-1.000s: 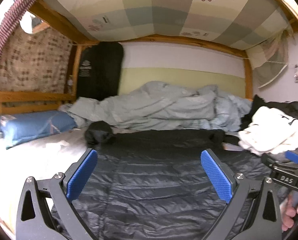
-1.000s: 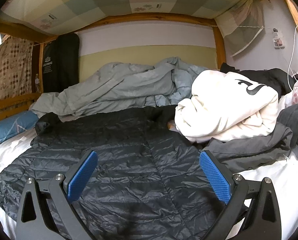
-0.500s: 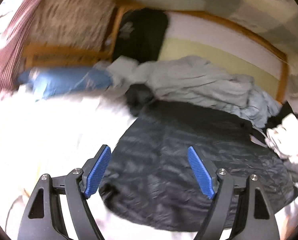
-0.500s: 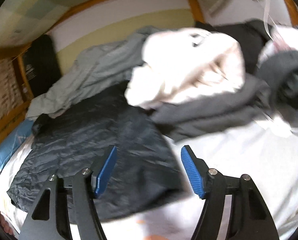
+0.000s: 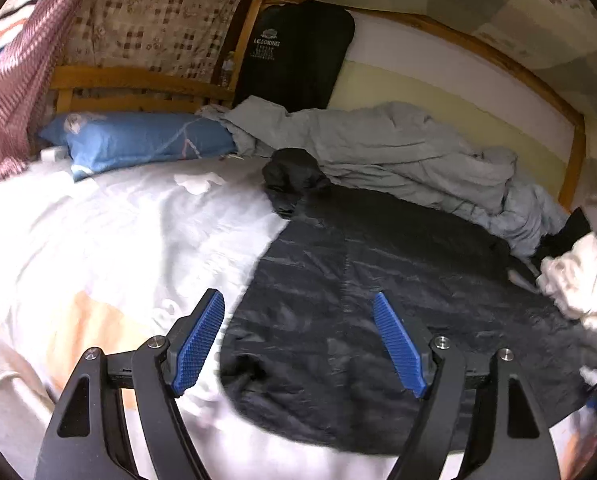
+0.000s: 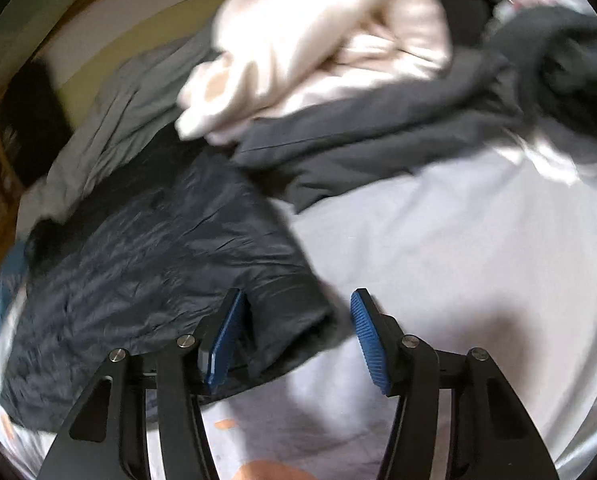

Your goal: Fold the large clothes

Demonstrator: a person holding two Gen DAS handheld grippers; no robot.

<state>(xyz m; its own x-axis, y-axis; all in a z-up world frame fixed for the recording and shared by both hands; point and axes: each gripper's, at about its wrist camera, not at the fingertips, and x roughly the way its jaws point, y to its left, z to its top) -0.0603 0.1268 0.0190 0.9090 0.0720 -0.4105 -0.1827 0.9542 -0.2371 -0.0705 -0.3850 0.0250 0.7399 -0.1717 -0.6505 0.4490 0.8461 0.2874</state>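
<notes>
A large dark quilted jacket [image 5: 378, 280] lies spread flat on the white bed sheet [image 5: 118, 240]. My left gripper [image 5: 298, 344] is open and empty, just above the jacket's near left corner. In the right wrist view the same jacket [image 6: 158, 260] lies at the left. My right gripper [image 6: 294, 340] is open and empty, with the jacket's near right corner between its blue pads. That view is blurred.
A crumpled grey duvet [image 5: 378, 148] lies along the back wall. A blue pillow [image 5: 138, 140] lies at the far left. A white hoodie [image 6: 318, 40] and dark grey clothes [image 6: 378, 140] are piled at the right. Wooden bed rails [image 5: 138, 84] enclose the bed.
Both grippers have tipped down and swung outward, the left to the jacket's left corner, the right to its right corner. Both sets of jaws have narrowed but stay open.
</notes>
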